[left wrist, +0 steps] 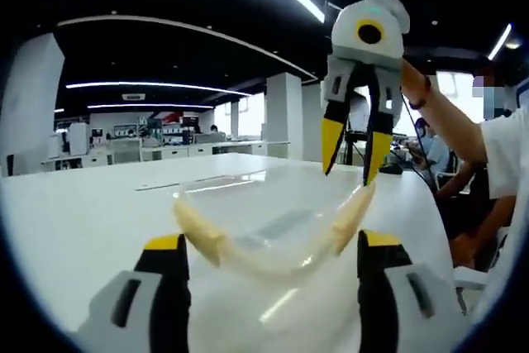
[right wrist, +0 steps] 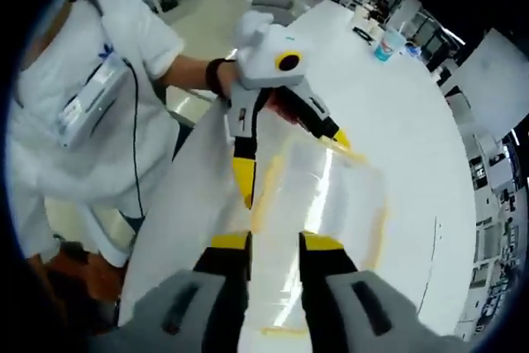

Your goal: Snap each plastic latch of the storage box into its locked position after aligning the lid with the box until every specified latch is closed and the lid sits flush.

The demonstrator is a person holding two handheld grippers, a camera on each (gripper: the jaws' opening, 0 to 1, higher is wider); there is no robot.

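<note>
The box (left wrist: 273, 237) sits on the white bench (left wrist: 83, 212), a clear tub with a clear lid (right wrist: 331, 196) and pale yellow latches. In the left gripper view it lies straight ahead of the left tongs (left wrist: 269, 258), whose two jaws stand wide apart at either side of its near end; they hold nothing. Two latches (left wrist: 198, 233) curl up at the near corners, just ahead of those jaw tips and not yet snapped down (as far as the blur allows).

The right tongs (left wrist: 354, 163) come down from above at the far right corner, tips parted and just over the right-hand latch (left wrist: 351, 217), gripping nothing. In the right gripper view the box runs lengthwise away from the right tongs (right wrist: 274, 244), with the left tongs (right wrist: 289, 159) spread over its far end.

So the relation that matters: the right-hand latch lies directly under the right tongs, which are nearer to it than the left, and a short push down should meet it. Whether the lid sits flush I cannot tell.
</note>
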